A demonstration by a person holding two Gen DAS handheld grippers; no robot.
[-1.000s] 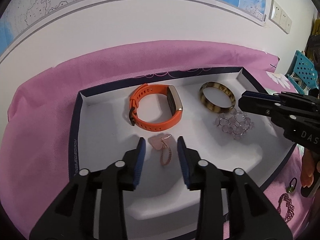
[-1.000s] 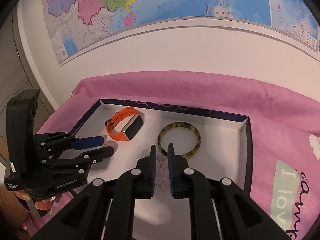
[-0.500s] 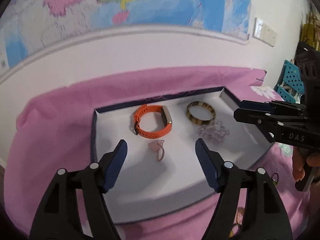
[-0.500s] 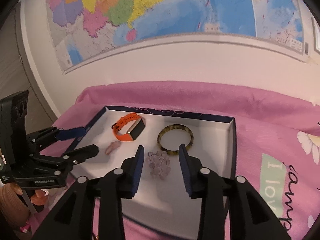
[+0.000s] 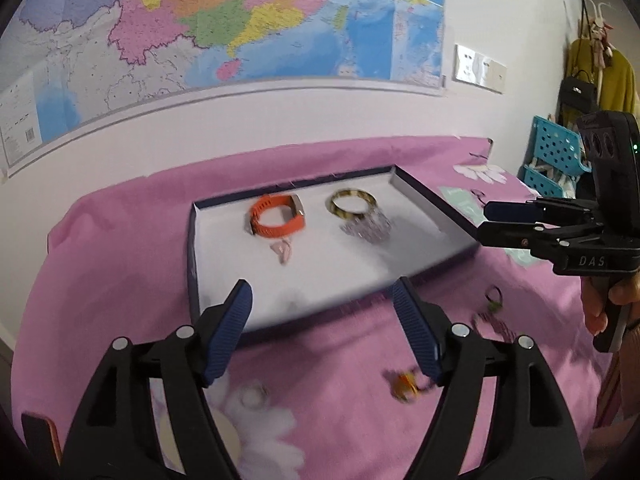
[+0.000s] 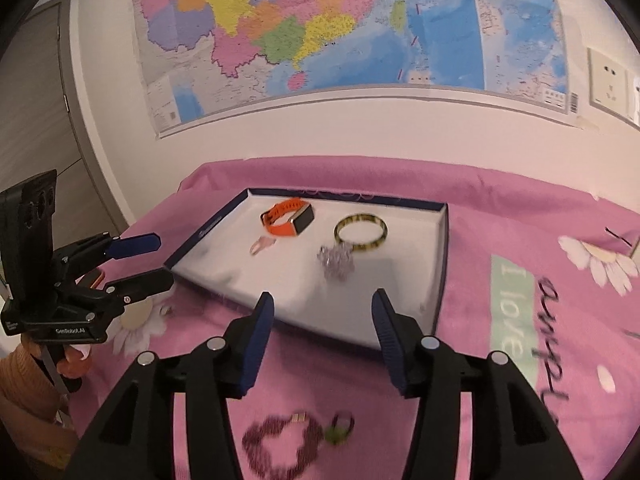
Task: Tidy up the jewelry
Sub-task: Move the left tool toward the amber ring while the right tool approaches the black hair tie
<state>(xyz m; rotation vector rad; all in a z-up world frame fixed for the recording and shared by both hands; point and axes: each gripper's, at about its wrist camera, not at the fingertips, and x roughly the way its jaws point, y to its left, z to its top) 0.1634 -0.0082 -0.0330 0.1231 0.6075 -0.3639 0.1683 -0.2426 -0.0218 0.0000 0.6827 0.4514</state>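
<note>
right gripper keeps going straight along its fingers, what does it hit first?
Probably the near rim of the tray, or the white floor just past it; the right gripper is open and empty. The clear bead bracelet lies farther on. Depth is unclear.

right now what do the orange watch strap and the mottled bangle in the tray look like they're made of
Orange watch strap: probably silicone or rubber, with a matte, even colour and a row of punched holes. Mottled bangle: likely resin or acrylic in a tortoiseshell pattern; it is a rigid ring with a glossy, yellow-brown mottled surface. Blur leaves both uncertain.
</note>
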